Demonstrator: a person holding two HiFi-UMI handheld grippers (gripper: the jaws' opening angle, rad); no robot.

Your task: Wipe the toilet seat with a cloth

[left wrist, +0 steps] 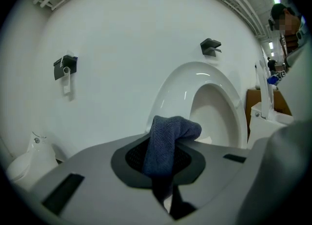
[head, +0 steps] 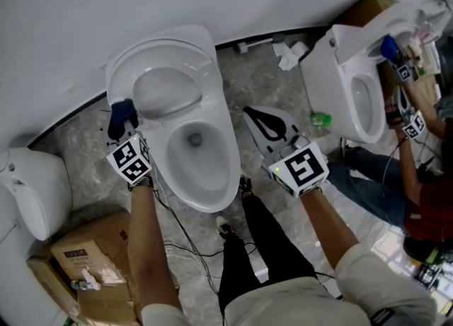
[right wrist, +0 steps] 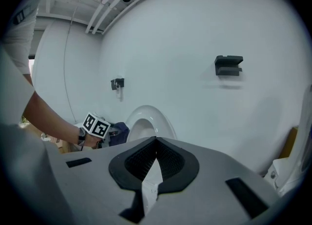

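1. The white ceramic floor toilet (head: 230, 176) is standing in the middle of the scene with its bowl open towards me. I am judging the wipe as not under way at this moment, because nothing is touching the seat.
2. The glossy white oval toilet seat (head: 170, 49) is standing raised at the far end of the bowl, leaning back towards the white wall. It is looking clean and shiny in the head view and in the left gripper view, with no streak or wet patch that I can make out. So I cannot tell whether any part has been wiped, and I am treating the whole ring as left to do.
3. My right gripper (head: 258, 121) is hanging to the right of the bowl, well apart from the seat. Its jaws are pressed together with nothing between them.
4. My left gripper (head: 124, 130) is hovering by the left edge of the raised seat, near it but not touching. Its jaws are clamping the cloth.
5. The dark blue woven cloth (left wrist: 170, 138) is bunching up out of the left jaws and flopping over towards the seat, soft and thick.
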